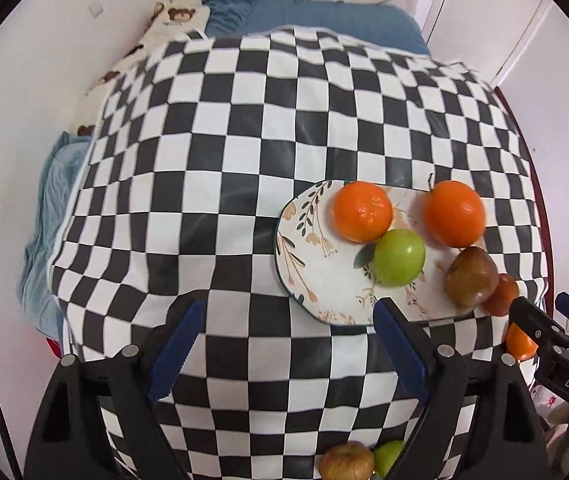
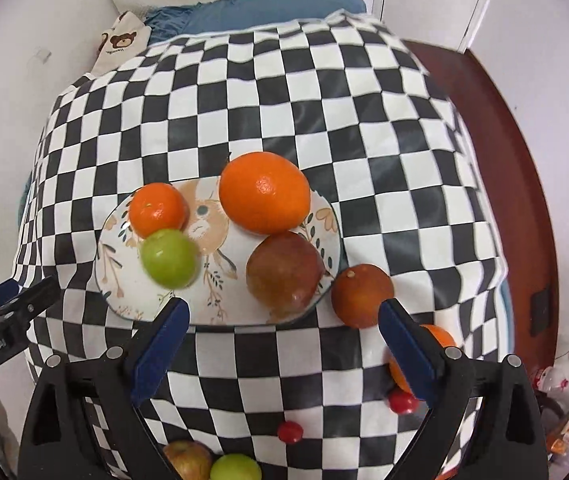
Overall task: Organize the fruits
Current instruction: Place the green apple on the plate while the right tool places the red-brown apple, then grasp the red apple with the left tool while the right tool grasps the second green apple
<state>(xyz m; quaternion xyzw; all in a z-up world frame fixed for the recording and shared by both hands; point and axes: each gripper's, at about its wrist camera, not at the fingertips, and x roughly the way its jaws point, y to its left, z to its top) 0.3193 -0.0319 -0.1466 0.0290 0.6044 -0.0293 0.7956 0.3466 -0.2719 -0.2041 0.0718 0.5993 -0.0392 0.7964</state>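
Observation:
A floral plate lies on the checkered cloth. On it are a small orange, a big orange, a green apple and a dark red apple. A dark orange fruit sits just off the plate's right rim. Another orange lies behind my right finger. My left gripper is open and empty, near the plate's front left. My right gripper is open and empty in front of the plate.
Two small red fruits, a yellowish apple and a green apple lie at the near edge. A blue bedcover lies behind the table. The wall is at the left.

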